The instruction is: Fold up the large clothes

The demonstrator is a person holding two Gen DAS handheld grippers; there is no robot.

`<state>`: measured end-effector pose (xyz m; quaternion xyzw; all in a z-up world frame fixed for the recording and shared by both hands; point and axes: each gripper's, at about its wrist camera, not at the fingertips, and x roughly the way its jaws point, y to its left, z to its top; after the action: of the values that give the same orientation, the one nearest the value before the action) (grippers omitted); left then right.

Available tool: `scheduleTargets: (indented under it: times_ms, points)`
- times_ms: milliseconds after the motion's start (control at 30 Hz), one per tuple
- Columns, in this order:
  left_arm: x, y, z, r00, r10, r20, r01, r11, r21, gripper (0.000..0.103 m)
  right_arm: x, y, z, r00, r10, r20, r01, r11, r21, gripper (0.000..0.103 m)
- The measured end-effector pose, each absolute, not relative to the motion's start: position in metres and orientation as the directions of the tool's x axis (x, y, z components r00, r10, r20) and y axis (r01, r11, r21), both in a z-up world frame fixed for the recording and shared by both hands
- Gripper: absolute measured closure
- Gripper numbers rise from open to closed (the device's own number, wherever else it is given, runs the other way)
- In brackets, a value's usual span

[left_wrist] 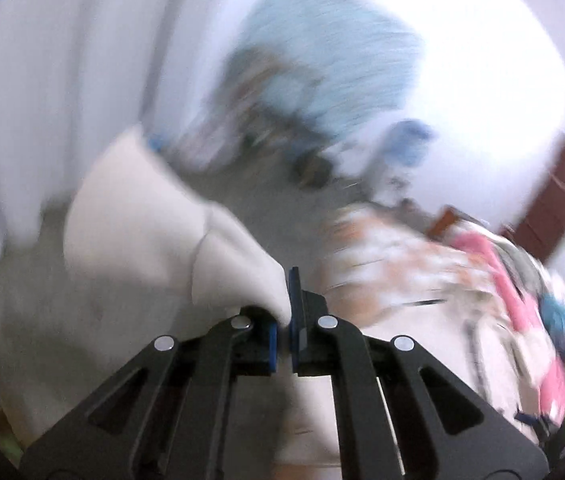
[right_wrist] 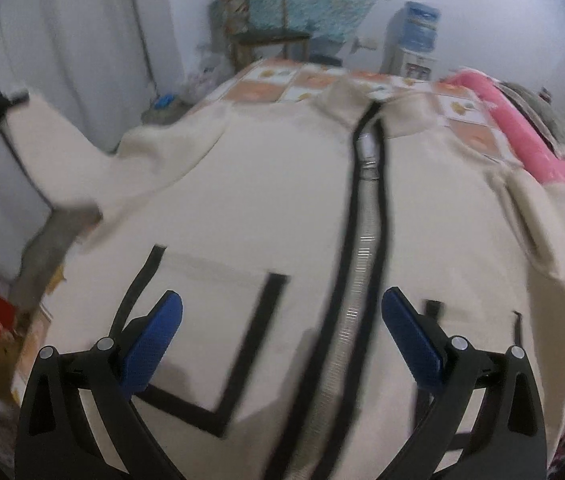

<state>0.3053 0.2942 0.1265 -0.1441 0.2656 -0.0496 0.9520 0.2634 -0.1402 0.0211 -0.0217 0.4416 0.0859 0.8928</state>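
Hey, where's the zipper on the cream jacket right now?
In the right wrist view the zipper runs up the middle of the cream jacket spread on the bed, just right of the black-trimmed pocket.

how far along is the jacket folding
Done: the cream zip-front jacket lies spread flat, zipped, on the patterned bedspread. In hand: the left gripper has its jaws shut on a cream sleeve lifted off the bed's side. The right gripper hangs open above the jacket. Left: every fold; none shows yet.
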Motion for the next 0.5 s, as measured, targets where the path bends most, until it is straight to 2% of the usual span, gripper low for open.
scheduleTargets:
  times_ms: [133,233,267,333,500]
  points:
    - [0.263,0.154,0.178,0.848,-0.302,-0.435,0.258,0.953,-0.159,0.099,0.241,-0.183,0.038,0.656,0.127,-0.744,-0.110,0.991,0.072,0.006]
    - [0.242,0.061,0.173,0.797,-0.363,-0.483,0.377,0.923,-0.071,0.099,0.222,-0.223,0.045,0.690,0.085,-0.719,-0.050,0.996,0.070,0.006]
    - [0.233,0.028,0.158,0.779,-0.355,-0.517,0.403,0.915,-0.021,0.099,0.214,-0.238,0.045,0.695,0.071,-0.715,-0.026,0.997,0.074,0.006]
    - [0.225,-0.008,0.124,0.722,-0.358,-0.593,0.440,0.898,-0.007,0.099,0.200,-0.268,0.043,0.700,0.058,-0.711,0.018,0.995,0.099,0.006]
    - [0.225,-0.059,0.008,0.501,-0.246,-0.830,0.466,0.884,0.020,0.085,0.182,-0.329,0.027,0.659,0.063,-0.750,0.102,0.980,0.172,0.006]
